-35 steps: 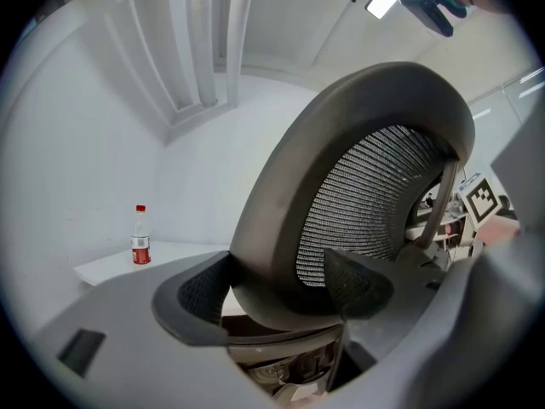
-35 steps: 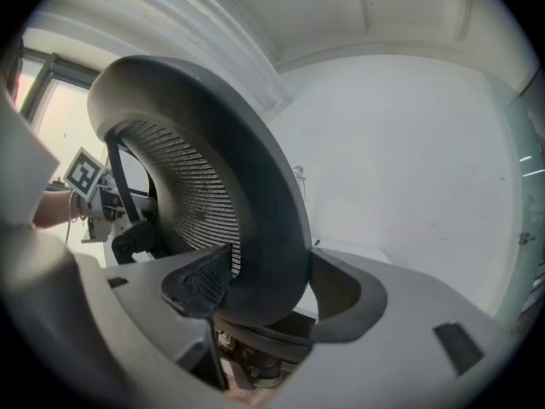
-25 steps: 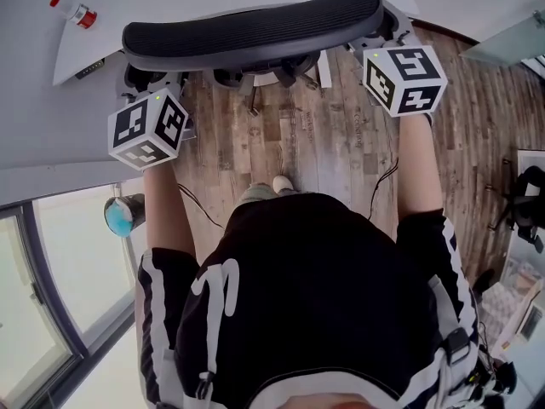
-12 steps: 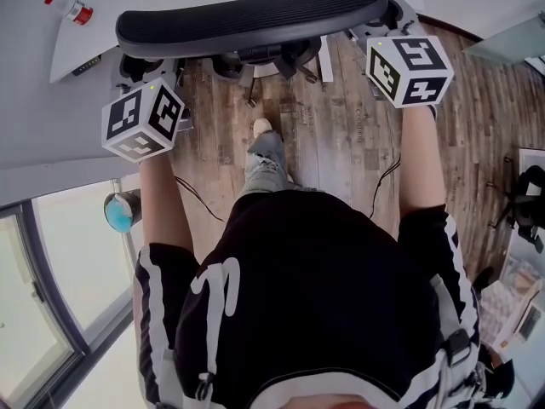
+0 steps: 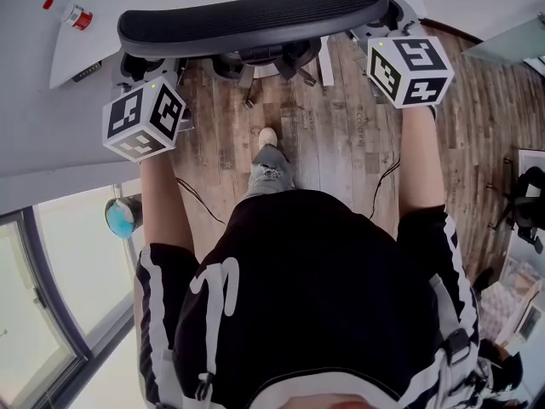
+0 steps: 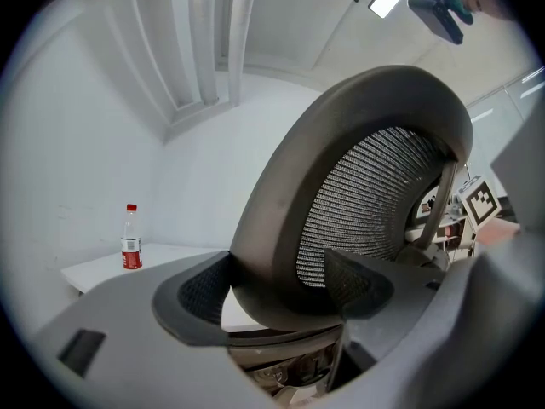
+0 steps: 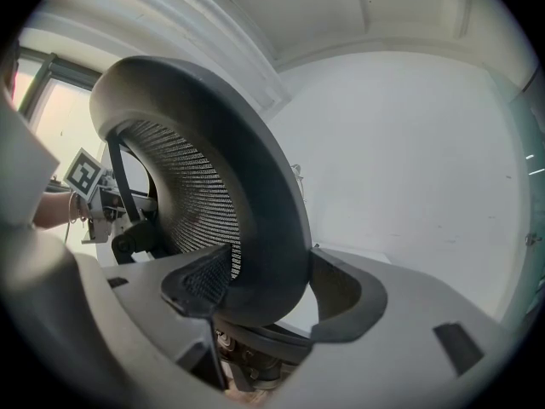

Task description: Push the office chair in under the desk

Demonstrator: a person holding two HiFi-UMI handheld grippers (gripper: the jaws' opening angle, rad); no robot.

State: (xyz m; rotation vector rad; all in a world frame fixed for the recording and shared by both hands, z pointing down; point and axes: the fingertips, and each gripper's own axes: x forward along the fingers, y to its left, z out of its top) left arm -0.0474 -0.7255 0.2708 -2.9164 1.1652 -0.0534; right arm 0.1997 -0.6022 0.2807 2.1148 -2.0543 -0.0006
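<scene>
Head view, left to right. Glass wall panel with dark frame (image 5: pixel 51 305) at lower left. White desk (image 5: pixel 43 135) runs along the left and across the top, and carries one clear plastic bottle with red cap and red label (image 5: pixel 72 14) near its far left corner. Brown wood-plank floor (image 5: pixel 341 152) fills the middle and right, with thin dark cables (image 5: pixel 383 173) trailing over it. Gripper views show plain white walls (image 7: pixel 409 160).

Count: one desk, one bottle, one chair, two grippers, two white marker cubes (image 5: pixel 145 119), one at each side.

Left gripper (image 6: pixel 279 286): jaws pinch the left edge of the backrest, a pad against each face.

Black mesh-backed office chair (image 5: pixel 255 20): backrest top lies right at the desk edge and the seat is out of sight past it.

One shoe tip (image 5: pixel 267 136) shows on the floor behind the chair.

Right gripper (image 7: pixel 271 292): jaws pinch the right edge of the backrest likewise.
</scene>
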